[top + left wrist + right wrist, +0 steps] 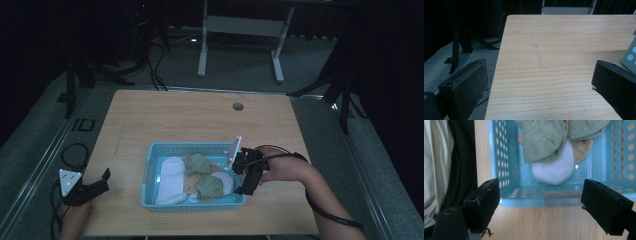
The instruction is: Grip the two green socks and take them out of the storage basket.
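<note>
The right gripper (pixel 246 172) hovers at the 3 o'clock end of the pale blue perforated plastic basket (pixel 150 170), its jaws wide apart and empty. Inside the basket lie soft socks — a sage-green knitted sock (pixel 541 140) overlapping a white sock (pixel 555 170), with a tan one (pixel 582 151) tucked beneath. The left gripper (pixel 92 187) rests on the light wooden table (pixel 190 120) at the basket's 9 o'clock, well apart from it, jaws likewise apart and holding nothing.

The step in hand looks like reaching in for a sock. To do it well, I would carry the right jaws over the basket wall, then lower them onto the white toe nearest that wall, pinching one layer only so the green sock stays behind.

How many socks lie in the pile is hard to tell — they overlap, and the dim high view blurs their edges.
</note>
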The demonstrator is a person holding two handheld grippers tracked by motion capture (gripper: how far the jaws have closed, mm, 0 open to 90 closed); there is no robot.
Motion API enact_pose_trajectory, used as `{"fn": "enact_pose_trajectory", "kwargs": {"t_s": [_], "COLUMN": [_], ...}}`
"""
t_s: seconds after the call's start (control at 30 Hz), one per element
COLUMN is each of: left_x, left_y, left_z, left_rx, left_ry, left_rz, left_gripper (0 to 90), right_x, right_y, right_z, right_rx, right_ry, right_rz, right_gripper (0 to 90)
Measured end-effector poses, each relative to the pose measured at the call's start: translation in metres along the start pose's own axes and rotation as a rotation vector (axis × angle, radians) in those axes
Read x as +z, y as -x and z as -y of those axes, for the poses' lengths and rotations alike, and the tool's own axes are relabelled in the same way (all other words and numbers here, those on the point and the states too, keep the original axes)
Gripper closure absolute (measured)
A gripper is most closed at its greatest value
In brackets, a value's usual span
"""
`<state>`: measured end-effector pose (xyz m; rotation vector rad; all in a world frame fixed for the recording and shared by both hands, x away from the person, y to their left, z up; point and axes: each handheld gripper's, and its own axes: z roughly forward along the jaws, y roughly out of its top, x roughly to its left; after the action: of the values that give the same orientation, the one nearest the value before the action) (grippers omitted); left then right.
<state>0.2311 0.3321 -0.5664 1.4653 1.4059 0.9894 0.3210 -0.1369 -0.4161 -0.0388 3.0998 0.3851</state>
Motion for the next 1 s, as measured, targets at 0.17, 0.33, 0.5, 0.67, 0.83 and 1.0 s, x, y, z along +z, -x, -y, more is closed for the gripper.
{"fn": "enact_pose_trajectory", "kwargs": {"t_s": [0.17, 0.33, 0.5, 0.67, 0.83, 1.0], "left_x": [0.000, 0.000, 0.000, 0.000, 0.000, 0.000], "left_y": [0.000, 0.000, 0.000, 0.000, 0.000, 0.000], "left_z": [0.000, 0.000, 0.000, 0.000, 0.000, 0.000], "left_rx": [-0.001, 0.000, 0.002, 0.003, 0.005, 0.004], "left_ry": [0.003, 0.003, 0.001, 0.000, 0.000, -0.001], "left_rz": [0.001, 0.003, 0.004, 0.003, 0.002, 0.004], "left_gripper": [0.3, 0.4, 0.3, 0.3, 0.3, 0.4], "right_x": [0.008, 0.014, 0.025, 0.040, 0.054, 0.067], "right_y": [0.005, 0.010, 0.013, 0.019, 0.022, 0.023], "right_z": [-0.009, -0.015, -0.020, -0.026, -0.030, -0.033], "right_rx": [-0.012, -0.006, -0.018, -0.006, 0.010, 0.001], "right_ry": [-0.009, -0.010, -0.016, -0.020, -0.038, -0.064], "right_rz": [-0.014, -0.019, -0.019, -0.029, -0.041, -0.055], "right_gripper": [16.6, 16.7, 21.9, 24.5, 29.4, 36.0]}}
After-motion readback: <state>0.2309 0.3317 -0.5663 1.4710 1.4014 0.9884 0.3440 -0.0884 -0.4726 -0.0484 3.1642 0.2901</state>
